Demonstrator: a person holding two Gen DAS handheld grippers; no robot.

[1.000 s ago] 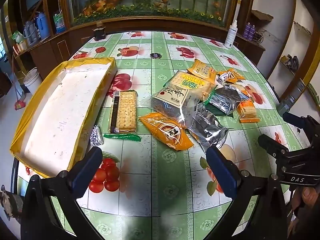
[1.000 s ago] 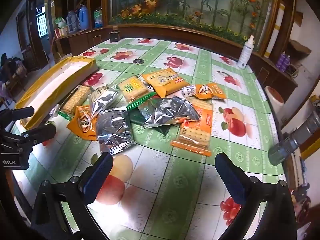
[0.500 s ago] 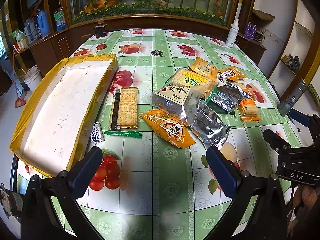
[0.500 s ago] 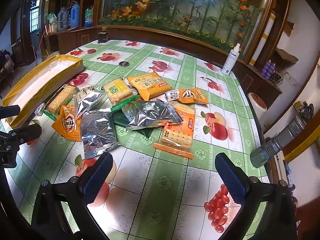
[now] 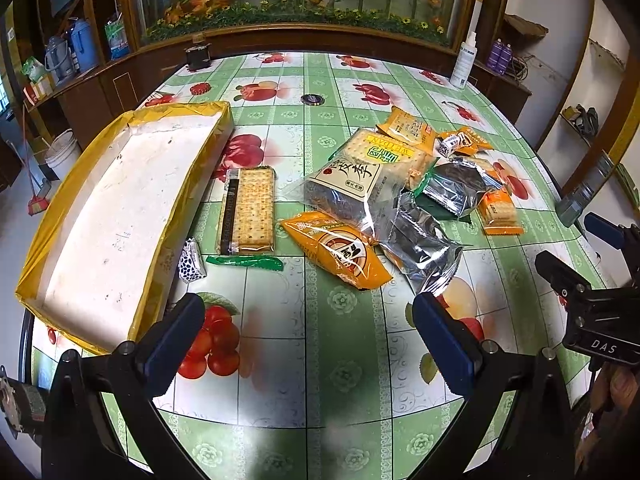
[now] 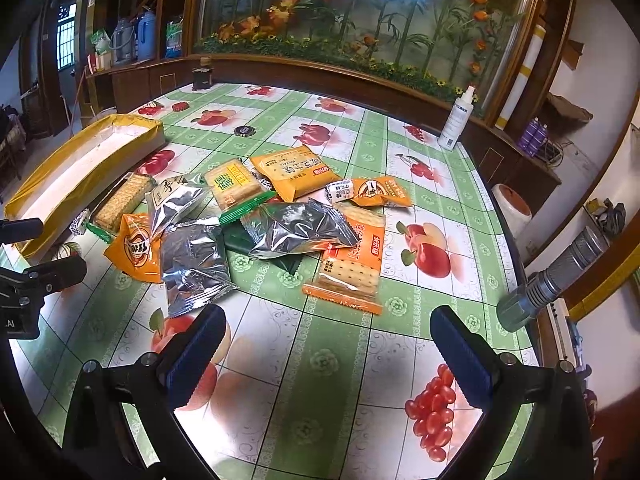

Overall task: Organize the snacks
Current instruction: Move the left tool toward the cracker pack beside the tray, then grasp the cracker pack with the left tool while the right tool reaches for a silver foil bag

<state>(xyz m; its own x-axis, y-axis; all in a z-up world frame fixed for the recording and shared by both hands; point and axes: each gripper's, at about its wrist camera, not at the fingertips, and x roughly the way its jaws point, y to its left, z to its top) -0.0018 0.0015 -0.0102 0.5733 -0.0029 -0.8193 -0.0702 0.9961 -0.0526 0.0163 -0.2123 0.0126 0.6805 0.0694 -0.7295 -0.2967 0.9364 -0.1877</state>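
Several snack packs lie in a pile mid-table: a cracker pack (image 5: 247,211), an orange bag (image 5: 340,250), a silver bag (image 5: 420,248) and an orange cracker pack (image 6: 352,258). A yellow-rimmed white tray (image 5: 192,184) lies empty at the left; it also shows in the right wrist view (image 6: 52,178). My left gripper (image 5: 308,340) is open and empty above the near table, short of the pile. My right gripper (image 6: 328,354) is open and empty, near the orange cracker pack.
A small wrapped candy (image 5: 191,260) and a green strip (image 5: 244,261) lie by the tray. A white spray bottle (image 6: 456,118) stands at the far right edge. A dark lid (image 5: 313,99) lies far back. Wooden cabinets ring the round table.
Both grippers have pulled back and up a little, so the pile looks farther away. No snack has moved.
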